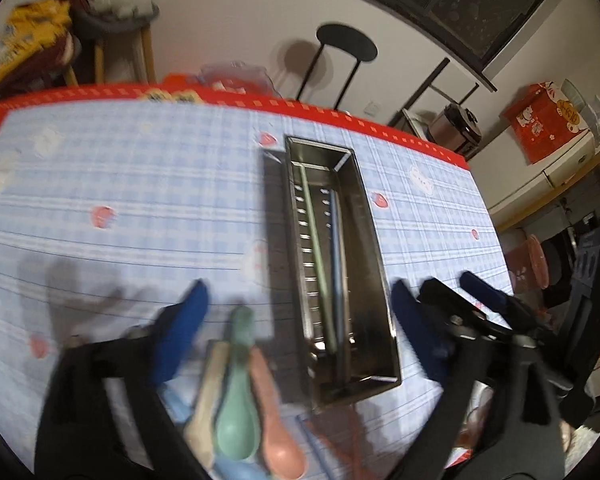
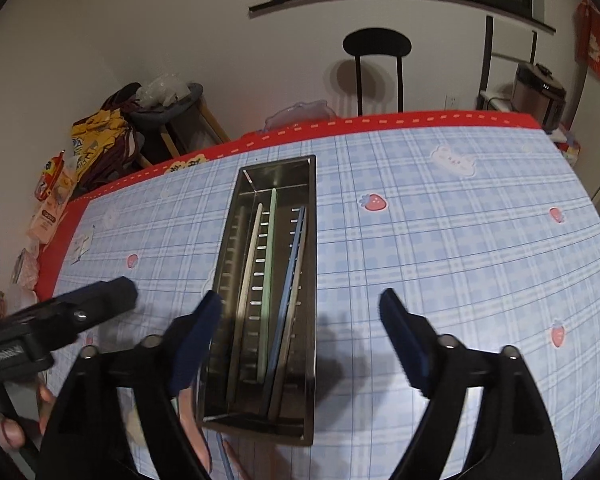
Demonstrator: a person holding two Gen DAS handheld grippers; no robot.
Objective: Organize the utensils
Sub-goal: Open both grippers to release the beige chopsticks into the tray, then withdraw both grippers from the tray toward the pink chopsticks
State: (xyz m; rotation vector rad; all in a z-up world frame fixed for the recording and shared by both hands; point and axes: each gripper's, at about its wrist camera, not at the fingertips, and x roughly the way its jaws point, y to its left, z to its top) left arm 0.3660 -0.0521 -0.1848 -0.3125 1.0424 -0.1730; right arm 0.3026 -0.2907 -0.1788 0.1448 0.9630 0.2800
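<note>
Left gripper (image 1: 296,320) gapes wide, empty, low over the spoons (image 1: 240,392) bunched just left of the steel tray (image 1: 380,280), likely lining up a pick. Tray already holds chopsticks (image 2: 266,280) (lengthwise, so sorted). Right gripper (image 2: 300,320) wide too, empty, hovering over tray's near end.

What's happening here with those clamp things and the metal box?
A person holds a two-finger gripper in each hand and is sorting utensils on a checked tablecloth. A long steel tray already has several chopsticks lying lengthwise in it. The left gripper and the right gripper are both open and hold nothing. A bunch of pastel spoons waits on the table beside the tray, close under the left gripper.
</note>
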